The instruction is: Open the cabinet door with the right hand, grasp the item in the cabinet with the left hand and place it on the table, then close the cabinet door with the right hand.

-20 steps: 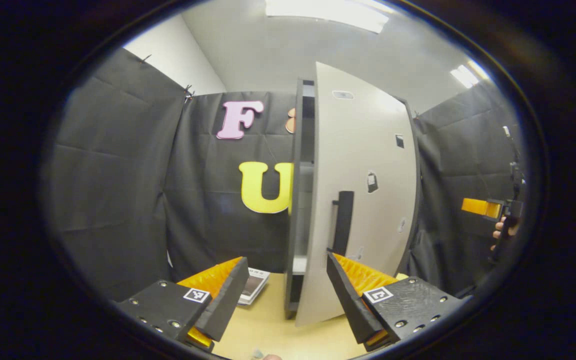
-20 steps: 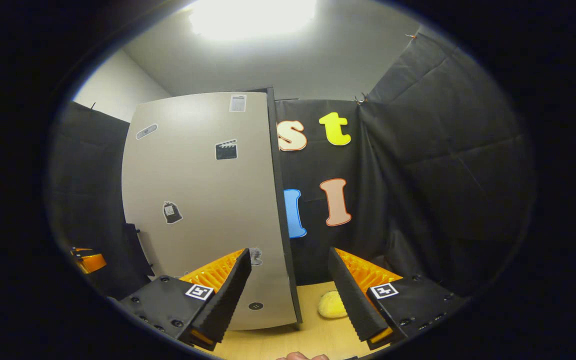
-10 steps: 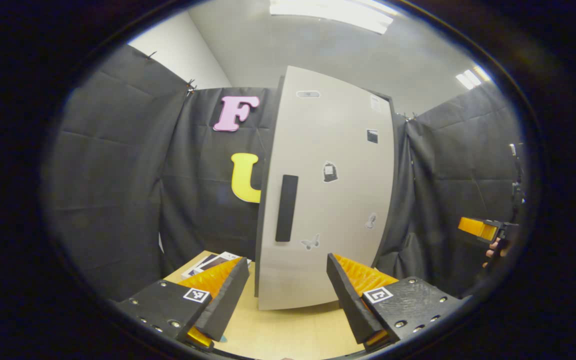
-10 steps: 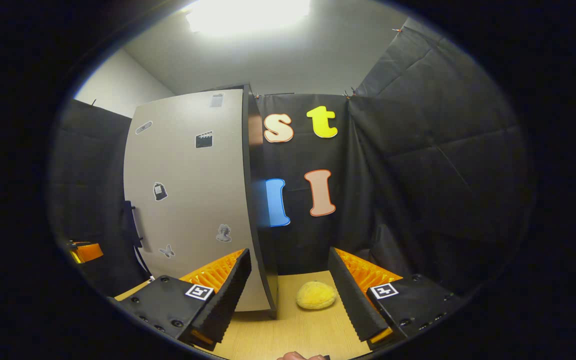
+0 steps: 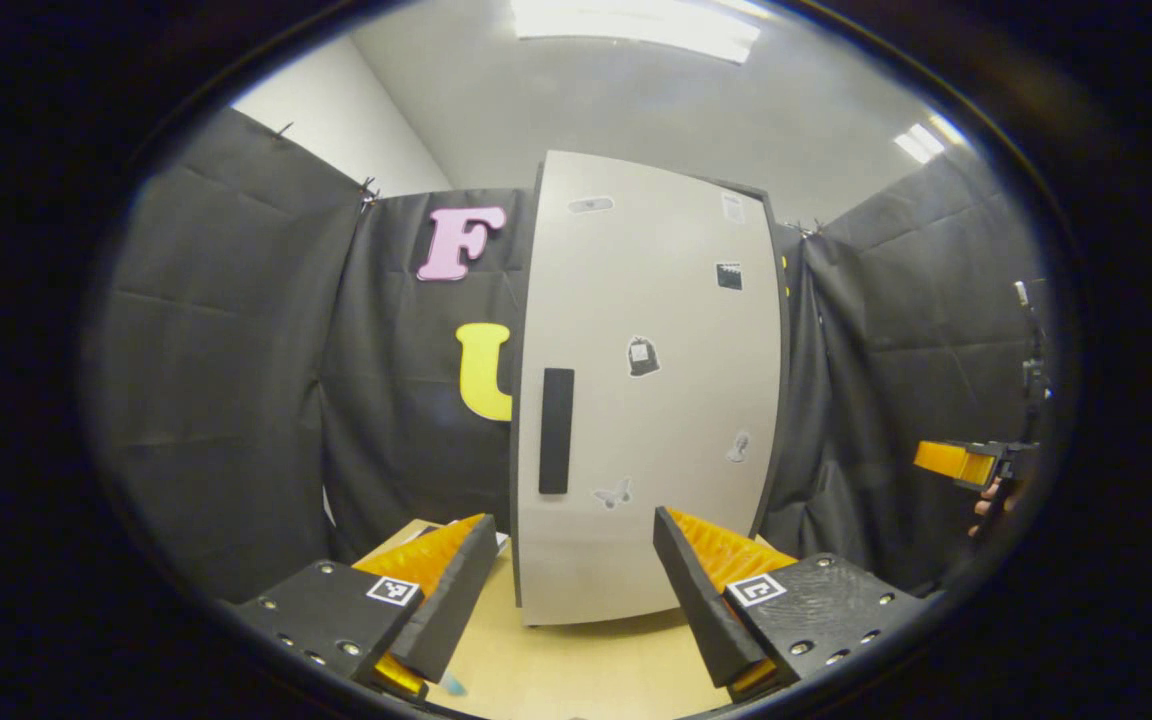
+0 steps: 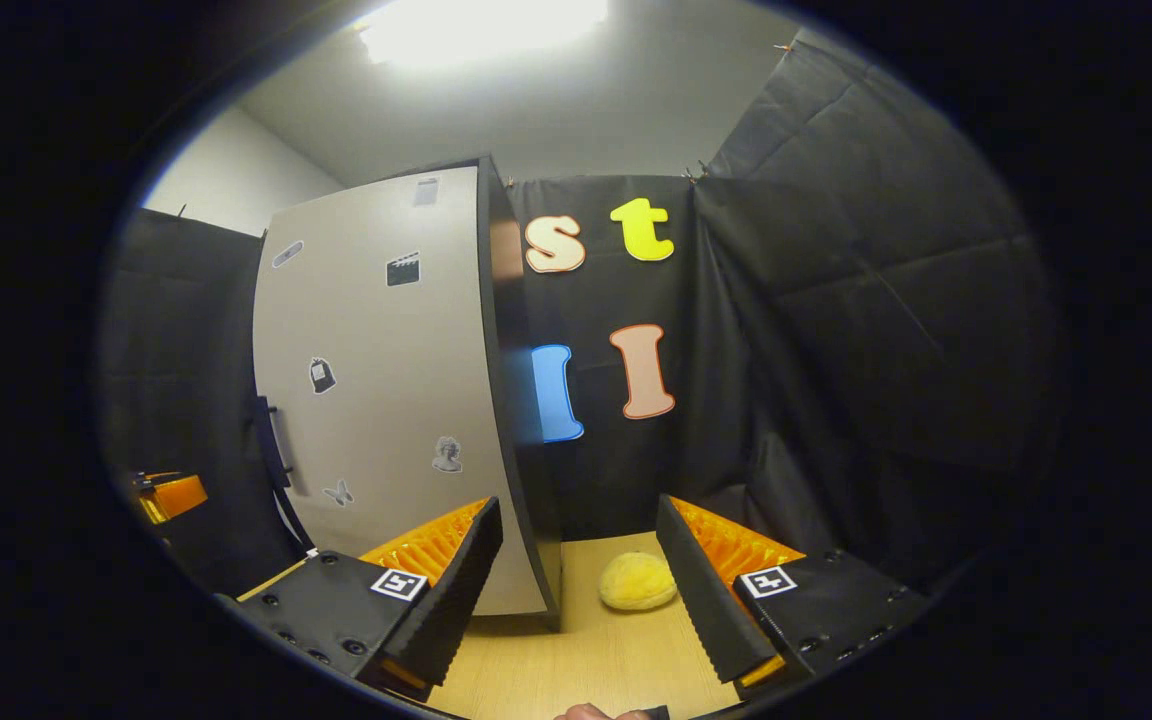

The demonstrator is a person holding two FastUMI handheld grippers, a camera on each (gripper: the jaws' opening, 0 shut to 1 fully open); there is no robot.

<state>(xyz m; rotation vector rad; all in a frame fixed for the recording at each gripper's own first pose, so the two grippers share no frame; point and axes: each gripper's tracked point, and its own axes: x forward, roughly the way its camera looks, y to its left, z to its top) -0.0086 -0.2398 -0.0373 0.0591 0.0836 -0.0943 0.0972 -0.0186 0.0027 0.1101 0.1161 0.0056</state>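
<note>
cabinet door [image 5: 651, 400] sits flush and closed, handle [image 5: 556, 430] at its 9 o'clock edge; yellow item [image 6: 638, 582] rests on the table [image 6: 586, 660] at 3 o'clock of the cabinet; left gripper [image 5: 566, 590] and right gripper [image 6: 581, 585] both spread, empty

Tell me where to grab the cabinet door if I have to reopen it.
Take the dark vertical bar handle on the cabinet door, near its left edge. It stands off the panel and runs upright, so bring the right claw in from the front, one finger on each side of the bar.
</note>
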